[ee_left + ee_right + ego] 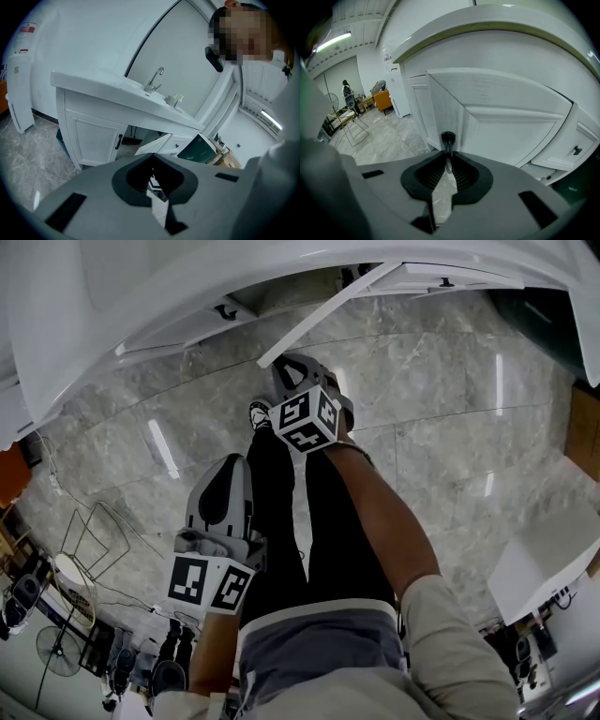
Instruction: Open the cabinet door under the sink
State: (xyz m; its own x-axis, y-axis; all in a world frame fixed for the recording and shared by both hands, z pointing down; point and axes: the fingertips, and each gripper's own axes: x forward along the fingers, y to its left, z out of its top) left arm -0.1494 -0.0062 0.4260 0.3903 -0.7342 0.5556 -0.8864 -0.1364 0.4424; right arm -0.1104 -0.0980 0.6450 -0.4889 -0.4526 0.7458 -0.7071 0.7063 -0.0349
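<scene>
The rigid, light cabinet door is best pulled by its handle, seemingly pinched at twelve o'clock by the right gripper. On the left gripper the fingers are pressed together.

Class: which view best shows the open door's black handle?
Right gripper view: the black handle sits close up, clamped in the right gripper. Head view hides it behind that gripper; left gripper view shows only the door.

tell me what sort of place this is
Likely a washroom mock-up inside a larger workspace: a white sink vanity with a faucet, cabinet doors beneath it, a marble-look tiled floor, and a standing fan farther off.
</scene>
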